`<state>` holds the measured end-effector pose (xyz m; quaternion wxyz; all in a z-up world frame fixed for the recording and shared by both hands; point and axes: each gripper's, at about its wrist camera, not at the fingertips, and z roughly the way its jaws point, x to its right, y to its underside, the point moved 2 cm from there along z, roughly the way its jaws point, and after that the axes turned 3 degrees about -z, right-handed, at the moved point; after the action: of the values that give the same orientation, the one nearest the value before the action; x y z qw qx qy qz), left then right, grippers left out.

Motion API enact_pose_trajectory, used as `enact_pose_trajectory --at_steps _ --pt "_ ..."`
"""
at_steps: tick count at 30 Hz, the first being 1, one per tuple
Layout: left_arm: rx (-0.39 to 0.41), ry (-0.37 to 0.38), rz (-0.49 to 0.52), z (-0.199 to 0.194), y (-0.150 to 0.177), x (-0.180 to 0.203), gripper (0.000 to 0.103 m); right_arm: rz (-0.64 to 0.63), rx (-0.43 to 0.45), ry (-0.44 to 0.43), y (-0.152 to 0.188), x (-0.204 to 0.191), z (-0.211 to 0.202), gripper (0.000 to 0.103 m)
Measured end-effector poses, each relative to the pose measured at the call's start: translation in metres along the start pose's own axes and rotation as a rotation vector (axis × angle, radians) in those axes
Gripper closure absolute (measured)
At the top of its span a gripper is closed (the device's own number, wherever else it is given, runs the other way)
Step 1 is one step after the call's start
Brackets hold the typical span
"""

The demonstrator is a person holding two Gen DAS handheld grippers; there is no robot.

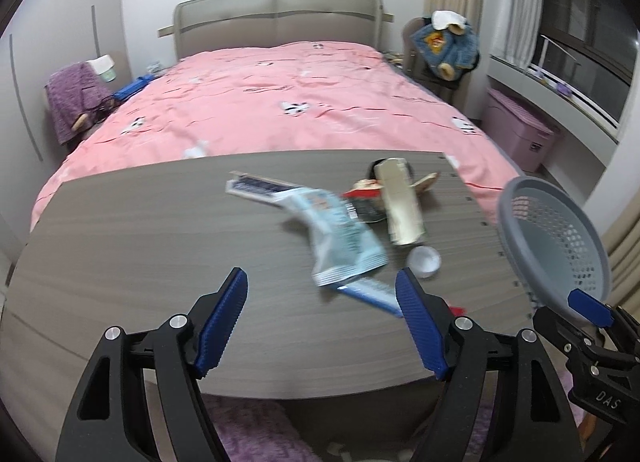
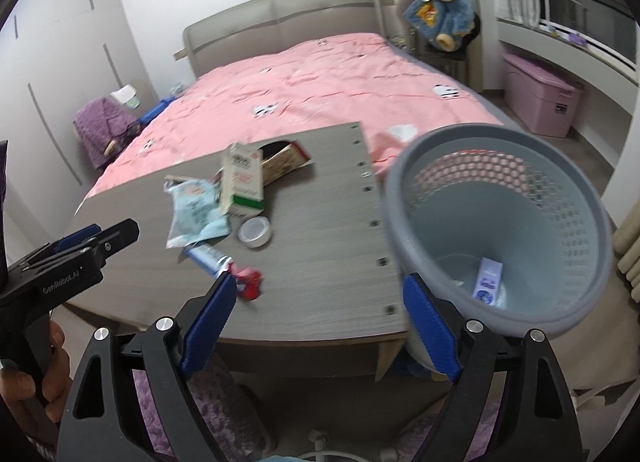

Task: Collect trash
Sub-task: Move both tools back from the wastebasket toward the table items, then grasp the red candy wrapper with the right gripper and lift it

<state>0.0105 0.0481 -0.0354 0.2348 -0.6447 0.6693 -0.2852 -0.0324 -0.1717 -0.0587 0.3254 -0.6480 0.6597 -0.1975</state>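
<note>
Trash lies on the grey wooden table (image 1: 140,262): a light blue wrapper (image 1: 340,234) (image 2: 196,209), a cream carton (image 1: 402,201) (image 2: 242,181), a white round cap (image 1: 424,262) (image 2: 256,232), a blue-white tube (image 1: 372,294) (image 2: 208,256) and a small red scrap (image 2: 250,280). My left gripper (image 1: 321,278) hangs open over the table's near side, just short of the wrapper. My right gripper (image 2: 320,282) is open and empty above the table's front right corner. The grey mesh basket (image 2: 400,201) (image 1: 560,238) is past its right finger; contact cannot be told. A white-blue packet (image 2: 488,282) lies inside.
A bed with a pink cover (image 1: 300,101) lies beyond the table. A brown box (image 2: 284,161) lies at a round hole in the tabletop. A pink storage bin (image 2: 540,97) stands by the window, a chair with clothes (image 1: 448,45) beside the bed. A purple rug (image 2: 208,402) lies underneath.
</note>
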Motion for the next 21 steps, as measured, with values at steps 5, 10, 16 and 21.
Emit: enact_pose_trajectory --at_steps 5,10,16,21 --pt "-0.016 -0.038 -0.02 0.005 0.007 -0.019 0.029 -0.037 -0.033 -0.024 0.002 -0.021 0.017 0.018" --pt "-0.035 -0.053 -0.047 0.012 0.012 -0.034 0.029 -0.065 -0.065 -0.04 0.003 -0.035 0.037 0.018" --pt "-0.044 -0.062 -0.062 0.017 0.015 -0.044 0.029 -0.091 -0.085 -0.028 0.004 -0.047 0.057 0.019" --pt "-0.05 -0.062 -0.063 0.021 0.015 -0.046 0.029 -0.104 -0.106 -0.018 0.005 -0.051 0.069 0.024"
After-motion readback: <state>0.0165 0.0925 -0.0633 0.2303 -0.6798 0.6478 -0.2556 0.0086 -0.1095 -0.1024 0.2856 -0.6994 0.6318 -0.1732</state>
